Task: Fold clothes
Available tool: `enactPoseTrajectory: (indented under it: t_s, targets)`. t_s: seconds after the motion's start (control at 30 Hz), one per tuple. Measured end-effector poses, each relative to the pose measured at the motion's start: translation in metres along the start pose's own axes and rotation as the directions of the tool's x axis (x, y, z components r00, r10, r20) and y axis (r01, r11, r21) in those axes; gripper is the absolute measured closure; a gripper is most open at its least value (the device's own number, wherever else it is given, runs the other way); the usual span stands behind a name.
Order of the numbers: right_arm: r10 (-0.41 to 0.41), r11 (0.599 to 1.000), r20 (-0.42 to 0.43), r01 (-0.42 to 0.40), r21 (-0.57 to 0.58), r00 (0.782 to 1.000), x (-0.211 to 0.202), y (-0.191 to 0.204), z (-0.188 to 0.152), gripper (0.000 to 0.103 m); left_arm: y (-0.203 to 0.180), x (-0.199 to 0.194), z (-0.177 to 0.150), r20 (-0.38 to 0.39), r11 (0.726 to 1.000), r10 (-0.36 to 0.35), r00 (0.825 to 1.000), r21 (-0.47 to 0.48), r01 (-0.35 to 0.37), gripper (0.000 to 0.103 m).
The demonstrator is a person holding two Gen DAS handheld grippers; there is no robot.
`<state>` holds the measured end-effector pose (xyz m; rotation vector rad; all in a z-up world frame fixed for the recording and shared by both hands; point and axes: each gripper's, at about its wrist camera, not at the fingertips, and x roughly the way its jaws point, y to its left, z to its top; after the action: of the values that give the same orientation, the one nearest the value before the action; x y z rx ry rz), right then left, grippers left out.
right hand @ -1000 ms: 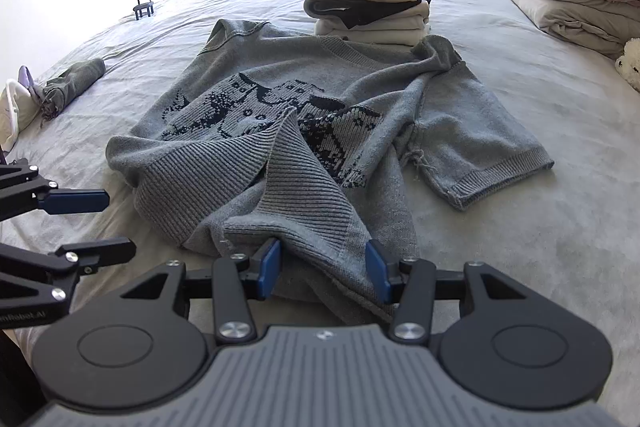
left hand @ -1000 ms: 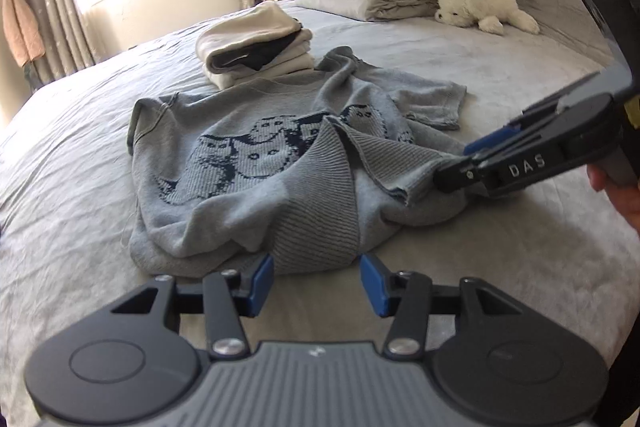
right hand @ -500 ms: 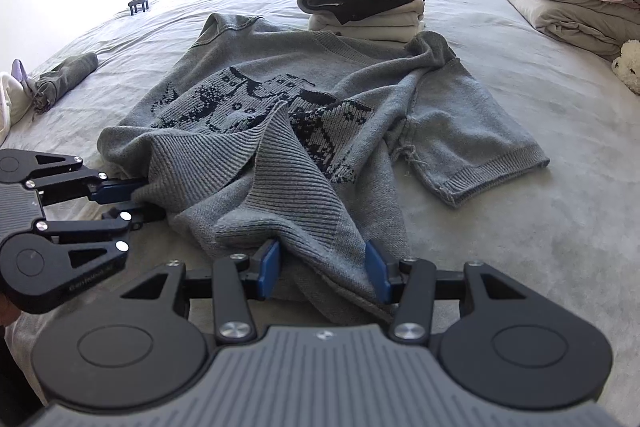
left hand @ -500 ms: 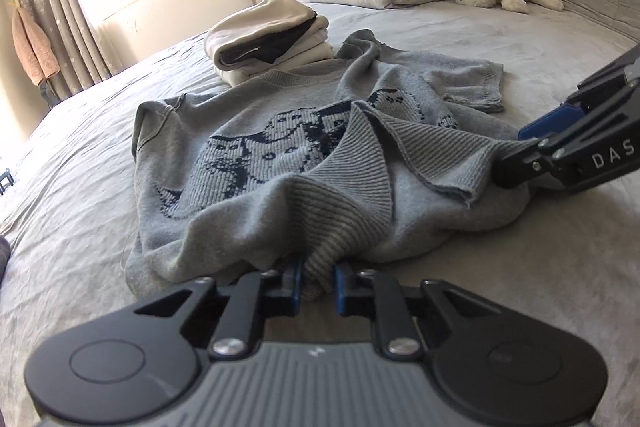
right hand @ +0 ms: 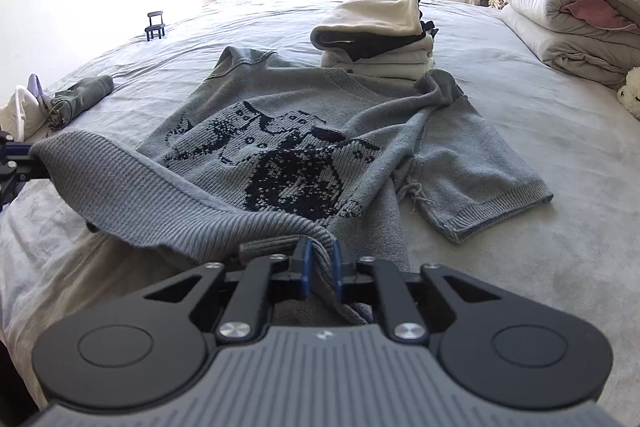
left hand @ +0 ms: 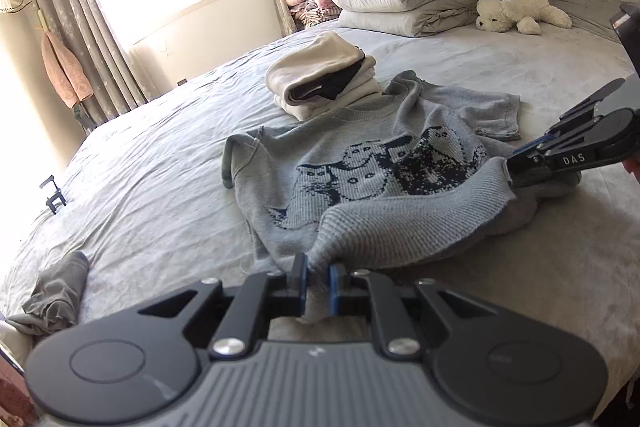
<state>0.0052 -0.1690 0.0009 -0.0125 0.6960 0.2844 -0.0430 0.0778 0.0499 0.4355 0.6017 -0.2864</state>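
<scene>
Left hand-held gripper (left hand: 317,281) and right hand-held gripper (right hand: 321,264) both clamped on sweater (left hand: 360,183) hem. Risk: the thin pinch slips if the hem is pulled taut.

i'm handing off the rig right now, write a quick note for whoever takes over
Left gripper: just closed on the ribbed hem of the grey sweater.
Right gripper: just closed on the same hem, further along.
The hem is raised and stretched between them; the rest of the sweater lies on the bed, one sleeve spread out.
Folded stack sits beyond the collar.
Done: both grips. Left: fold the sweater, probably add it to the stack.
</scene>
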Motion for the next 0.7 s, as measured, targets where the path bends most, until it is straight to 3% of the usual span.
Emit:
enactPoseTrajectory:
  t_s: [0.23,0.4,0.57,0.7]
  targets:
    - [0.019,0.999,0.066,-0.021,0.029,0.998,-0.04,-0.01,0.001,0.1,0.013,-0.032,-0.008,-0.007,0.996,-0.066,0.998,0.062,0.066,0.093]
    - [0.038,0.996,0.11,-0.047,0.082,0.993,-0.078,-0.021,0.0,0.1,0.013,-0.051,-0.019,-0.02,0.977,-0.138,0.99,0.16,0.139,0.093]
    - [0.041,0.998,0.128,-0.047,0.045,0.991,-0.113,-0.019,-0.005,0.102,0.008,-0.058,-0.031,-0.081,0.946,-0.229,0.97,0.218,0.241,0.093]
    - [0.038,0.999,0.096,-0.038,0.004,0.995,-0.13,-0.014,-0.014,0.102,0.0,-0.053,-0.04,-0.122,0.93,-0.284,0.951,0.206,0.304,0.09]
